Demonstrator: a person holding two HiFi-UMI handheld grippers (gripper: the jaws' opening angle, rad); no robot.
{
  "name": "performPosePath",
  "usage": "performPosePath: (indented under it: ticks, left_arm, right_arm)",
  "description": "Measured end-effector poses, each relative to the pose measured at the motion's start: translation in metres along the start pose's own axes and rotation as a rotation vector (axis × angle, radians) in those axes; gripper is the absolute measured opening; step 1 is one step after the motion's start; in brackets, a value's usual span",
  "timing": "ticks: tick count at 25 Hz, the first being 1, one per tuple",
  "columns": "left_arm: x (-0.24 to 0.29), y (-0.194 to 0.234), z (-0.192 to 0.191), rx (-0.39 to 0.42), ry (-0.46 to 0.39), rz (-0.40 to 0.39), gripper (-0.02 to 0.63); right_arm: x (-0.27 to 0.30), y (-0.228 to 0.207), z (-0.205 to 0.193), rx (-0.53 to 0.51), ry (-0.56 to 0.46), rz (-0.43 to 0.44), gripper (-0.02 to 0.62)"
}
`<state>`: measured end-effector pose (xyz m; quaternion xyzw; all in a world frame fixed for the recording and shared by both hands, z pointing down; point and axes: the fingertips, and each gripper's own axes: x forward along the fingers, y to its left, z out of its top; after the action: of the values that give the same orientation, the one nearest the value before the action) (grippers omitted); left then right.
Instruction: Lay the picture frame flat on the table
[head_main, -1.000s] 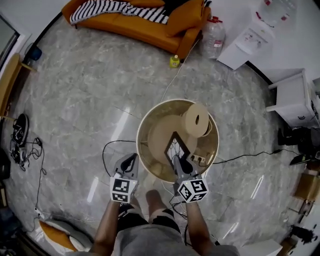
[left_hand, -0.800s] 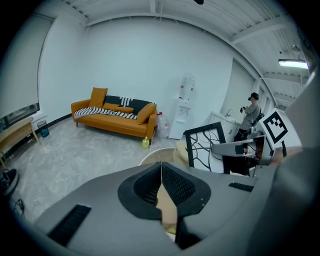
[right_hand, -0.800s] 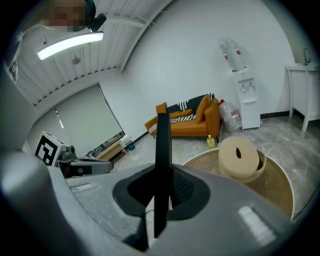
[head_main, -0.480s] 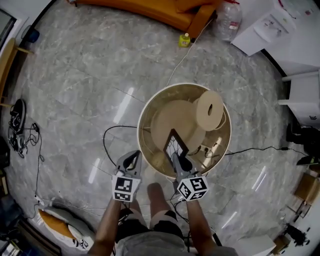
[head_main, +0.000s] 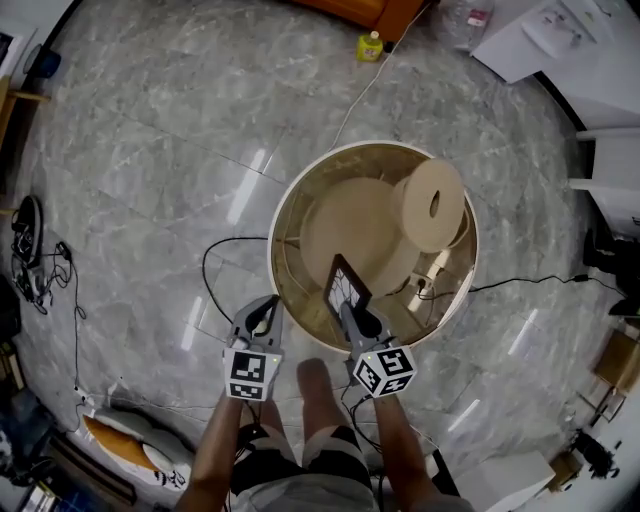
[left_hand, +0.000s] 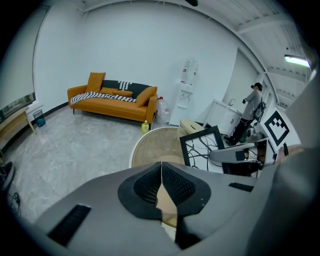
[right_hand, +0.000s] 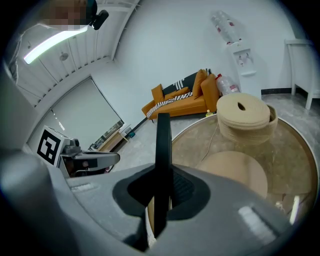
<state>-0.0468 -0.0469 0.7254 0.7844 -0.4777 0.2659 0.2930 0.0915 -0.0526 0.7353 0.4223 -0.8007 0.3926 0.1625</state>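
1. The right tool pinches the black edge of the picture frame, one jaw clamped on either side of it.
2. The frame stands upright on its edge, not flat, over the near rim of the round desk. Whether its lower edge touches the top cannot be told.
3. The left tool, jaws pressed together on nothing, hangs beside the right one, just off the desk's near-left rim.
4. Seen from the left gripper view, the frame's face is white with black branching lines.
5. Beyond the frame lie a wide tan disc and, to its right, a thicker round stack with a hole in its middle.
6. A black cable loops over the marble floor; an orange sofa stands against the far wall.
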Motion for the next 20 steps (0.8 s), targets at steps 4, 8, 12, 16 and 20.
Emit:
performPosePath:
  ticks: [4, 8, 12, 16, 20]
  left_arm:
    - [0.008, 0.002, -0.010, -0.006, 0.015, 0.007, 0.021]
    - [0.018, 0.003, -0.020, -0.021, 0.022, 0.014, 0.021]
    - [0.031, -0.001, -0.029, -0.012, 0.042, 0.003, 0.021]
    - [0.042, -0.003, -0.037, -0.009, 0.062, -0.005, 0.021]
    - [0.049, -0.002, -0.043, -0.009, 0.076, -0.002, 0.021]
  right_arm:
    - [0.009, -0.008, -0.017, 0.027, 0.028, -0.005, 0.035]
    - [0.015, -0.017, -0.028, 0.046, 0.038, -0.005, 0.035]
    - [0.024, -0.028, -0.037, 0.064, 0.060, -0.011, 0.035]
    - [0.034, -0.035, -0.048, 0.095, 0.093, -0.013, 0.035]
    - [0.038, -0.040, -0.057, 0.122, 0.104, -0.013, 0.035]
